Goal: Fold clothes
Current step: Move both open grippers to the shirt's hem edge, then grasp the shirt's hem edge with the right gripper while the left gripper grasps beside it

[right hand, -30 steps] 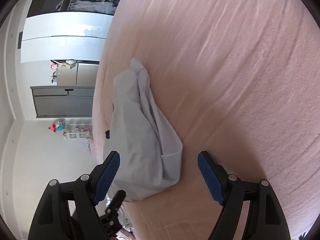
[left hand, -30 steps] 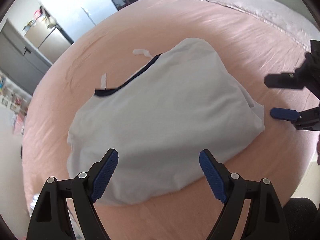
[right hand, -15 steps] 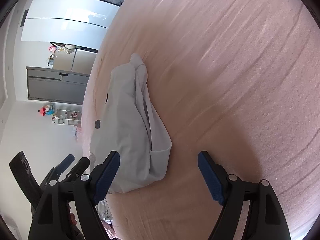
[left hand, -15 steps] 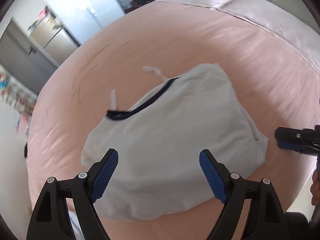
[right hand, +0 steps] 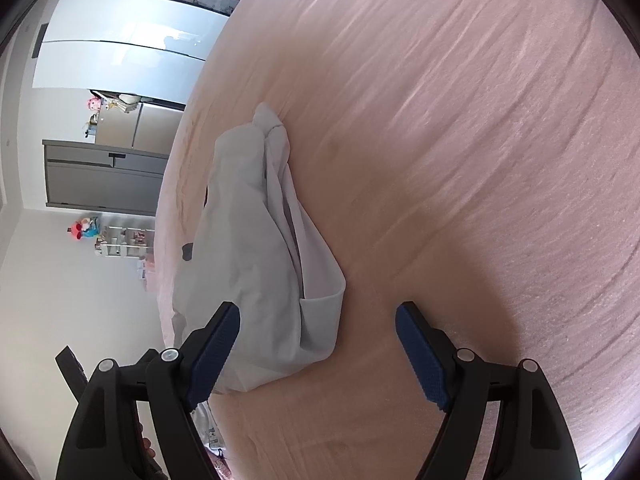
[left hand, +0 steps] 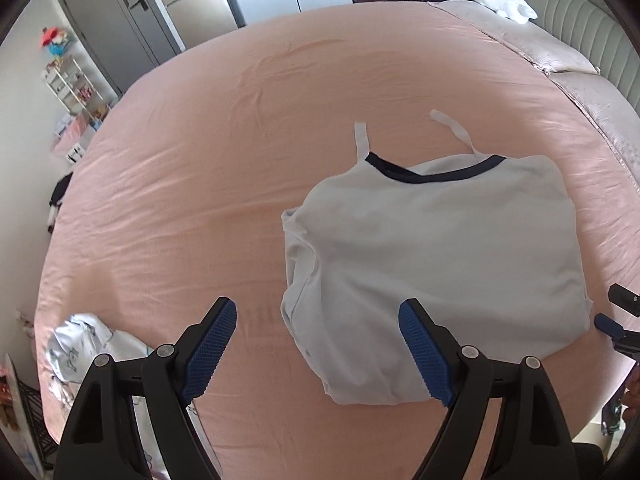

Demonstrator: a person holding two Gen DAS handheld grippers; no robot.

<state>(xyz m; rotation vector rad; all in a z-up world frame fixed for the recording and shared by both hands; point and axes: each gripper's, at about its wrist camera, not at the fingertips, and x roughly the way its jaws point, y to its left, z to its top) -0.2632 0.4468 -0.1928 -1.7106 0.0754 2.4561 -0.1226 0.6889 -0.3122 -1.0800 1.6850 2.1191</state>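
With the top (left hand: pixel 436 248) folded into a pad on the bed (left hand: pixel 224 152), both claws, left claw (left hand: pixel 318 350) & right claw (right hand: pixel 318 350), hang wide w/ nothing held. Next, prob. the crumpled garment (left hand: pixel 80 344) at 8 o'clock: reach, pinch an edge.

A grey door (left hand: pixel 116 20), a fridge (left hand: pixel 196 4) and a toy shelf (left hand: pixel 76 84) stand beyond the pink bed (left hand: pixel 240 128).

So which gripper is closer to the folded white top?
It looks like the left. The left gripper hangs over the folded white top's near-left corner; the right gripper sits beside its right edge.
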